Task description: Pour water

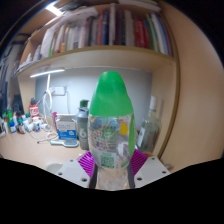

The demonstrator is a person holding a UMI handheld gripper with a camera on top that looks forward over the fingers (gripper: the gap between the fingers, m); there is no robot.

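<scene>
Between the two fingers of the gripper stands a clear plastic bottle with a tall green cap, upright and close to the camera. Both purple pads lie against its sides, one at each flank of the lower body, so the fingers are closed narrow and holding the bottle. A printed label wraps the clear part; whether any water is inside cannot be told. Beyond the bottle runs a pale desk crowded with small bottles and jars along its far edge, and a second clear bottle stands just beside the held one. Higher up, a wooden shelf carries a row of books.
</scene>
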